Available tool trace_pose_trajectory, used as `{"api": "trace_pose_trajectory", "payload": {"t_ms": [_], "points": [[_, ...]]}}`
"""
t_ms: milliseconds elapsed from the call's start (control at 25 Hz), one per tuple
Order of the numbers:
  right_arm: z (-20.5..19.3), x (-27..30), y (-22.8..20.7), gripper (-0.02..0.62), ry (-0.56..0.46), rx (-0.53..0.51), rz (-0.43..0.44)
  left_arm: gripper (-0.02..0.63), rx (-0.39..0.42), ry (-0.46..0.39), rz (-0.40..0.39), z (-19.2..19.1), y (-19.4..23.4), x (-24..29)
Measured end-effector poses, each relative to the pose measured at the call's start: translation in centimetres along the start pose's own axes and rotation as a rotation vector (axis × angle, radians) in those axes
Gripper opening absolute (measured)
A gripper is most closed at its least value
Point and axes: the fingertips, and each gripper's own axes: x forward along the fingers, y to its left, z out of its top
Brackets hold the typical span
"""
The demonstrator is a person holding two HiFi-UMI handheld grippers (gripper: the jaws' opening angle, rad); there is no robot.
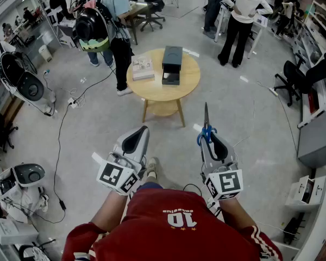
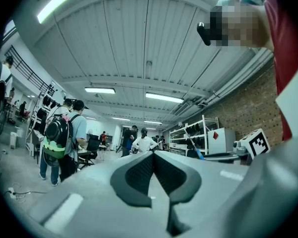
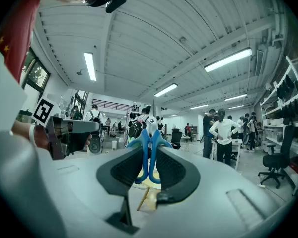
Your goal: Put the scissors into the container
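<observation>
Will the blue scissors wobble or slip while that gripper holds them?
Probably stiff: the scissors have straight metal-looking blades. They might swivel or slip, since the right gripper pinches only the smooth blue handle loops while the blades stick far out.

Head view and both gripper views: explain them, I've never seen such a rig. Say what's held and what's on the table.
A person holds hand tongs in each hand. The head view looks down from the person's head; each gripper view rides on one tongs, looking along its jaws. The left tongs are shut and empty. The right tongs grip blue-handled scissors, blades pointing forward. Ahead, a round wooden table carries a dark container and a pale box.
</observation>
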Motion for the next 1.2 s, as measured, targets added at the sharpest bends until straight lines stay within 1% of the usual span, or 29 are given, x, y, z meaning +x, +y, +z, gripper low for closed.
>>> {"api": "trace_pose_trajectory", "payload": {"t_ms": [240,680,800,960,1080,1200], "points": [[0.1,-0.4,0.6,0.090,-0.003,0.002,0.006,0.002,-0.010,-0.018,0.027,0.3,0.1,-1.0],[0.7,-0.4,2.7,0.091,-0.004,-0.015,0.017,0.002,-0.029,-0.026,0.030,0.5,1.0,-2.5],[1.0,-0.7,2.9,0.091,-0.020,-0.007,0.038,0.002,-0.034,-0.025,0.029,0.4,0.8,-2.4],[1.2,-1.1,3.6,0.091,-0.017,-0.022,0.063,0.002,-0.044,-0.023,0.031,0.2,0.6,-2.7],[1.4,-0.6,4.0,0.091,-0.018,-0.027,0.081,0.002,-0.050,-0.020,0.033,0.1,1.3,-2.7],[1.8,0.7,3.6,0.092,-0.016,-0.028,0.095,0.002,-0.057,-0.018,0.028,0.5,2.5,-1.5]]}}
